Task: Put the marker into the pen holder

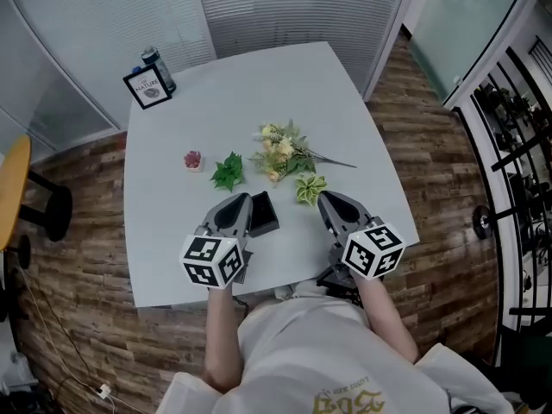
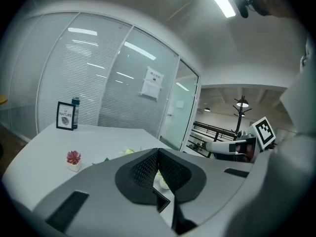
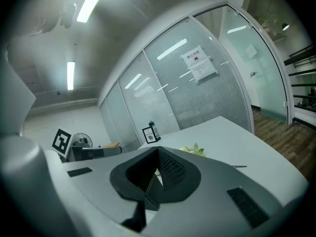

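Fingers (image 2: 143, 169) together, left gripper (image 1: 241, 200) and right gripper (image 1: 326, 200) parallel.

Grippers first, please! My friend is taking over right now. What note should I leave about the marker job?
Left gripper: jaws shut, holding nothing, low over the near edge of the table.
Right gripper: the same, jaws shut and empty.
Pen holder: the black box on the table, between the two grippers.
Marker: I cannot spot it for sure; the thin dark line beside the flowers may only be a stem.
Done: nothing yet.
Left: find the marker, pick it up, drop it into the pen holder.
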Demonstrator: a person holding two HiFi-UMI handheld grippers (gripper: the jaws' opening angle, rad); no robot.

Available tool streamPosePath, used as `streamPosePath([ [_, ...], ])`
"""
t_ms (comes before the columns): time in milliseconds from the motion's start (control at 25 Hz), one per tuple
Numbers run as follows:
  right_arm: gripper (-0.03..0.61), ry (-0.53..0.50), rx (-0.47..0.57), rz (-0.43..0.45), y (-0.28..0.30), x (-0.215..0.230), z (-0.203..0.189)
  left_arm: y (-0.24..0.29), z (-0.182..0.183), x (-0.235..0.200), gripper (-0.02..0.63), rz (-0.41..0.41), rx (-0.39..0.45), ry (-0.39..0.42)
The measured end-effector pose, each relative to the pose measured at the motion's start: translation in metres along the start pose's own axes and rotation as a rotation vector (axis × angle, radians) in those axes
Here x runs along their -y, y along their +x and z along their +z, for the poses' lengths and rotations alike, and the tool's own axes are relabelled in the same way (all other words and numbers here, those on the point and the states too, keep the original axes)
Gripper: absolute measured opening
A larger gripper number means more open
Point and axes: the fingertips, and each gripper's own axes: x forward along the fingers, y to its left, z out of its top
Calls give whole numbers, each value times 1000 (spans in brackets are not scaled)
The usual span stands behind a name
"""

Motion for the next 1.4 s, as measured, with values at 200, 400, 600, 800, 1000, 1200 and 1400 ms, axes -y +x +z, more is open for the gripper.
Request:
streamPosePath([
  [200,17,-8,-4,1,-3,-4,1,-2,2,4,14,-14,6,-9],
  [400,17,-12,-8,3,-2,-7,-2,-3,4,7,14,-36,9,-20],
  [600,17,-26,-16,16,3,-12,-2,-3,6,7,14,-43,11,-14],
  [800,17,-67,-21,32,7,-20,-2,-2,1,3,14,-40,-2,-29],
  [1000,17,-55,-28,31,8,-18,-3,-3,-4,-1,14,-36,-12,-42],
  [1200,17,-54,-30,33,8,-17,-5,-2,-7,-1,14,-35,-16,-45],
  [1400,17,-49,-30,23,4,-12,-6,1,-7,0,14,-36,-20,-40],
])
